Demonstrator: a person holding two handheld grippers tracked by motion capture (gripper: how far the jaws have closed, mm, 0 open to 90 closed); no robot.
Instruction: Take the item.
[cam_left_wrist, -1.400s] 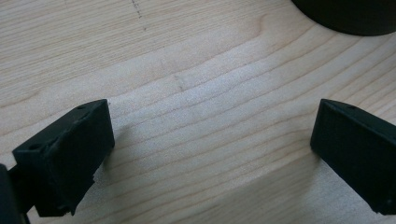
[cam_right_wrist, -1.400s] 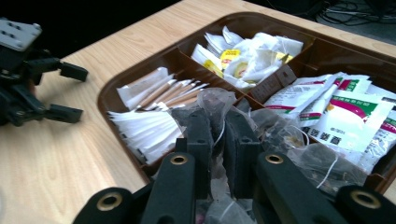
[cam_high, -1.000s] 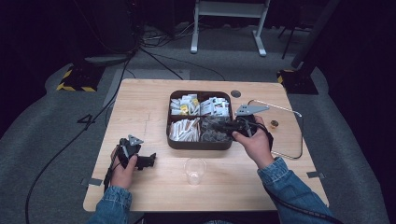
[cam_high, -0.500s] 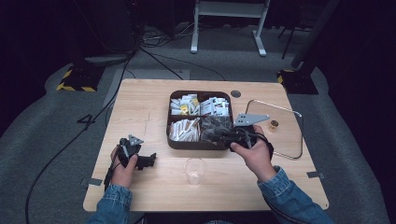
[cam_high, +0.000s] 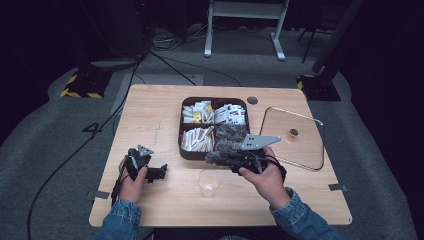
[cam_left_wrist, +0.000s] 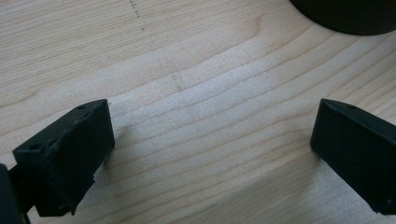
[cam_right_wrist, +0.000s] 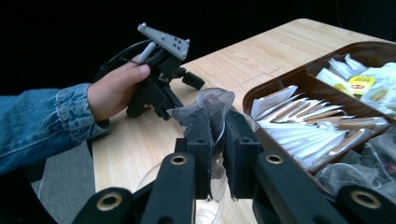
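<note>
- Translucent grey mesh tea bag (cam_right_wrist: 211, 108) sat pinched between the black jaws of the right gripper (cam_right_wrist: 215, 140), clamped tight on it, so the pouch stood clear above the pads and could be carried without slipping
- Right gripper (cam_high: 220, 159) was at the 6 o'clock edge of the dark brown four-compartment tray (cam_high: 186, 150), just at 12 o'clock of the clear plastic cup (cam_high: 208, 183); judging by that line, the bag came from the tray's grey-pouch compartment and was meant for the cup
- Cup stood alone on the pale wooden table (cam_high: 150, 115), close to the person's edge, likely so a short carry was enough
- Left gripper (cam_high: 155, 172) rested low on the table at 9 o'clock of the cup, its jaws wide apart with nothing but bare wood between them; it looked parked out of the way
- Clear square lid with a small brass knob (cam_high: 292, 133) lay flat at 3 o'clock of the tray, set aside so the compartments stayed open to reach
- White paper sachets (cam_high: 197, 137) filled the other compartments, untouched
</note>
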